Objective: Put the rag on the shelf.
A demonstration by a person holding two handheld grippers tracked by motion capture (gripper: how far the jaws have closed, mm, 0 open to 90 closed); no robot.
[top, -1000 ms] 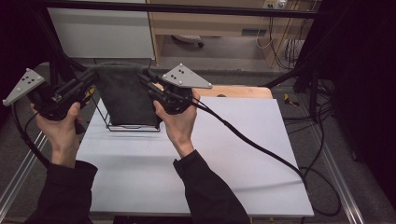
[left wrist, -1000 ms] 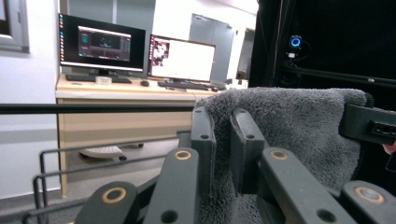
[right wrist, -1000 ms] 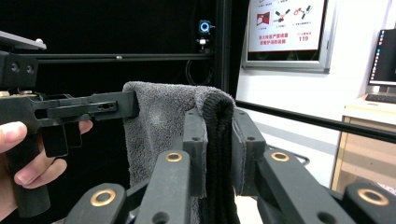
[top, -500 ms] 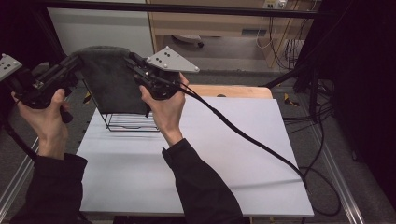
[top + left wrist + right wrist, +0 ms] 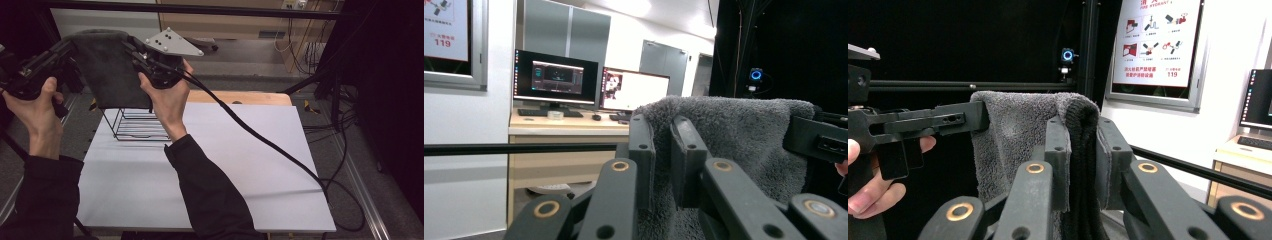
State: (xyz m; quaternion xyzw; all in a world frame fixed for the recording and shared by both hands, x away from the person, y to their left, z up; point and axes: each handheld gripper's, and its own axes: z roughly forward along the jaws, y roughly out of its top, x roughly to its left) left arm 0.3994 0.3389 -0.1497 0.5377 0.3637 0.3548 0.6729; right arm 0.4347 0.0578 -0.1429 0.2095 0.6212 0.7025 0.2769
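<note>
Above table [image 5: 240, 165]: towel [image 5: 112, 70] between tools.

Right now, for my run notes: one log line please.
left claw: shut on towel | right claw: shut on towel | towel: above wire rack

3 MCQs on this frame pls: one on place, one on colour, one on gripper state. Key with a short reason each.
1. Where is the towel?
A. flat on the table
B. held up above the wire rack
C. on the floor

2. What colour is the towel?
A. dark grey
B. white
C. red

3. How are the grippers?
A. both open, clear of the towel
B. left shut, right open
C. both shut on the towel

Key:
1 B: it hangs between the left gripper and right gripper, its bottom edge over the rack.
2 A: grey pile in both gripper views.
3 C: each gripper view shows cloth pinched between the jaws.
</note>
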